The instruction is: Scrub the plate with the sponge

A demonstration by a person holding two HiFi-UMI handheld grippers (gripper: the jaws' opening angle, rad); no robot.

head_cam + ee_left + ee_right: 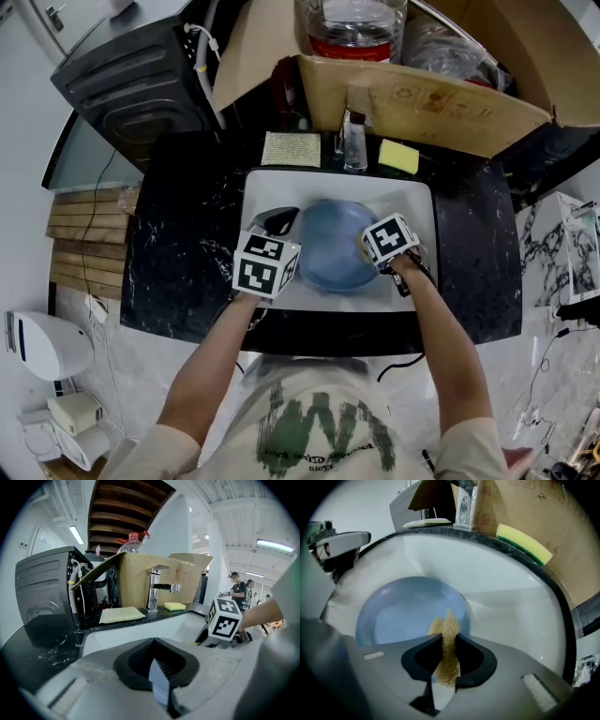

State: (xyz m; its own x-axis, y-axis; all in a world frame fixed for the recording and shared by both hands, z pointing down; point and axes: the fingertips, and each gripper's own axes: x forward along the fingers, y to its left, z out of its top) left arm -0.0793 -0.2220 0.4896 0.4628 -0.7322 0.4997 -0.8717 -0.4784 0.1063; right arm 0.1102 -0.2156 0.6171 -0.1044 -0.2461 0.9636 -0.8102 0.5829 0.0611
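Our right gripper pinched a tan sponge tight in its jaws, over the blue plate lying in the white sink. Our left gripper had its jaws closed narrowly on the plate's left rim. A yellow sponge lay on the black bench, far side.

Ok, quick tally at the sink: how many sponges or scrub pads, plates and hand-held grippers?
Sponges and scrub pads: 3 (tan sponge in the right hand-held gripper, flat pad left of the tap, yellow sponge right of it)
Plates: 1 (blue plate, rim held by the left hand-held gripper)
Hand-held grippers: 2
Total: 6
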